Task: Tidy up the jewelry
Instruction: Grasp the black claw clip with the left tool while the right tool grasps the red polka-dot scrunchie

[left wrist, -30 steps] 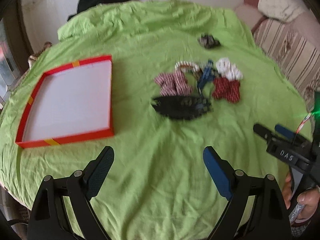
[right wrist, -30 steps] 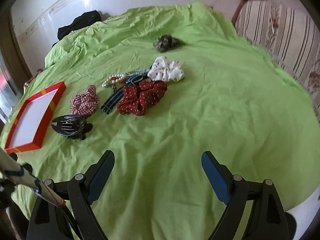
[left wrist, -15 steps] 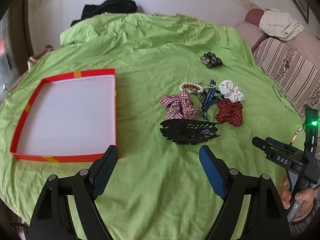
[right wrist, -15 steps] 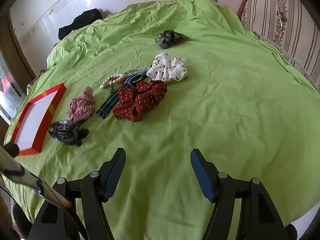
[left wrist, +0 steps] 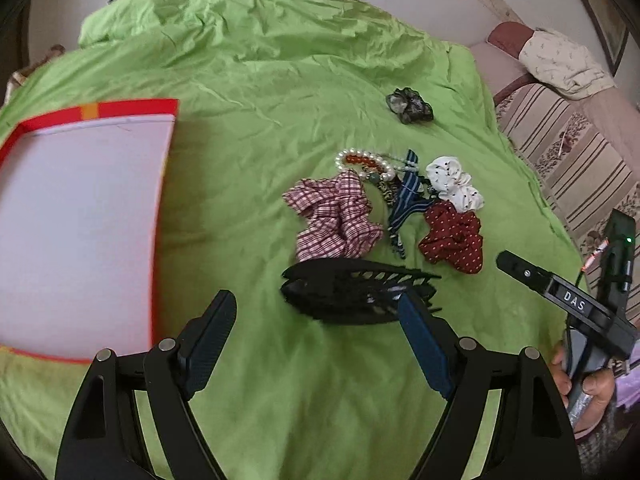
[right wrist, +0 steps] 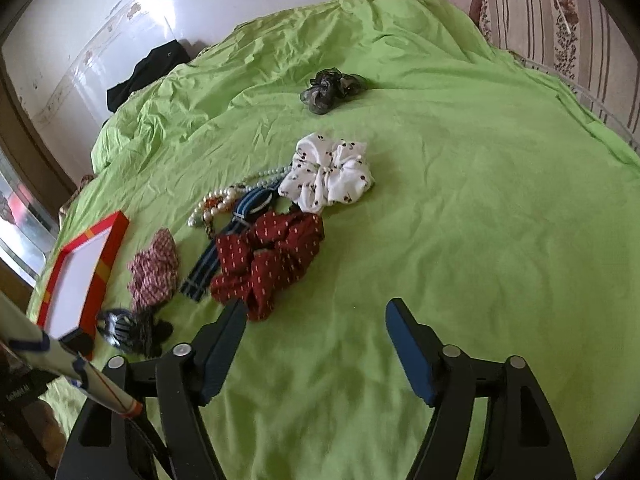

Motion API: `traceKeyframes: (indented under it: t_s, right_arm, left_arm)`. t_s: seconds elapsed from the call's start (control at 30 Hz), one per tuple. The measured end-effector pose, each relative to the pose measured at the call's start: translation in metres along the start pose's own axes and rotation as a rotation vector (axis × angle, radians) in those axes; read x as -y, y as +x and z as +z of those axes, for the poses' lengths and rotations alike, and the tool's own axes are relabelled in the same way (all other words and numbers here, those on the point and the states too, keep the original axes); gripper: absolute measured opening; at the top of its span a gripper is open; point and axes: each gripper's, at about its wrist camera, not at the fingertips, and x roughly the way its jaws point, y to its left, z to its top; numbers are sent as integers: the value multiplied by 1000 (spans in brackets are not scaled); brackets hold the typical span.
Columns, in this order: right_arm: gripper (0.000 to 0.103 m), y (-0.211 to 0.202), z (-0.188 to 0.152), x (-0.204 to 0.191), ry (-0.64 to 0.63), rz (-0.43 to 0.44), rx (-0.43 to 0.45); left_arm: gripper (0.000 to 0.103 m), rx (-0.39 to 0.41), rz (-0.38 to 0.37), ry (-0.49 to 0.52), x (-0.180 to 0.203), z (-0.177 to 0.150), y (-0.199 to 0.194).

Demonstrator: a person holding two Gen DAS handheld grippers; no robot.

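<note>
A heap of accessories lies on the green cloth: a black claw clip [left wrist: 352,292], a pink checked scrunchie [left wrist: 334,216], a bead bracelet [left wrist: 362,160], a striped blue band [left wrist: 406,200], a red dotted scrunchie [left wrist: 454,238] and a white scrunchie [left wrist: 454,184]. A red-rimmed white tray [left wrist: 160,168] lies to the left. My left gripper [left wrist: 314,312] is open and empty, its right finger just before the claw clip. My right gripper [right wrist: 316,320] is open and empty, its left finger close to the red dotted scrunchie [right wrist: 268,260]. The right gripper also shows in the left wrist view [left wrist: 516,266].
A dark grey scrunchie [left wrist: 410,105] lies apart at the back, also in the right wrist view [right wrist: 332,88]. A striped sofa [right wrist: 568,32] stands on the right. A dark garment [right wrist: 148,70] lies at the cloth's far edge by the wall.
Both grippers have moved forward toward the heap. The left one has come down close to the claw clip, the right one close to the red scrunchie. Both stay open.
</note>
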Motion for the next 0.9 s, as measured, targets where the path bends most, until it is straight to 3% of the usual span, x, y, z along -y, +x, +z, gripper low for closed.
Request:
traceKeyframes:
  t_s: [0.13, 0.23, 0.4, 0.43, 0.5, 0.63, 0.73, 0.77, 0.8, 0.9]
  right_arm:
    - [78, 17, 10, -2, 9, 13, -17]
    - [78, 28, 14, -5, 15, 26, -35]
    - [78, 46, 19, -10, 14, 37, -58]
    - [78, 48, 18, -11, 9, 35, -61]
    - [78, 51, 17, -14, 1, 33, -64]
    - [77, 52, 15, -17, -11, 25, -62]
    - [48, 53, 14, -19, -23, 27, -80]
    - [26, 54, 14, -20, -24, 42, -98]
    - [19, 54, 13, -21, -27, 47, -104]
    - [12, 41, 10, -25, -49, 49, -76]
  left_arm:
    - [82, -27, -60, -40, -7, 6, 18]
    - [82, -11, -77, -22, -5, 10, 22]
    - [80, -57, -149, -28, 1, 7, 37]
    - [76, -57, -145, -23, 2, 5, 39]
    - [46, -70, -137, -4, 6, 3, 43]
    - [33, -46, -146, -13, 8, 2, 38]
    - [29, -30, -143, -5, 12, 2, 33]
    - [26, -25, -145, 6, 15, 1, 29]
    - [26, -23, -140, 13, 17, 0, 26]
    - [25, -4, -119, 39, 25, -2, 15]
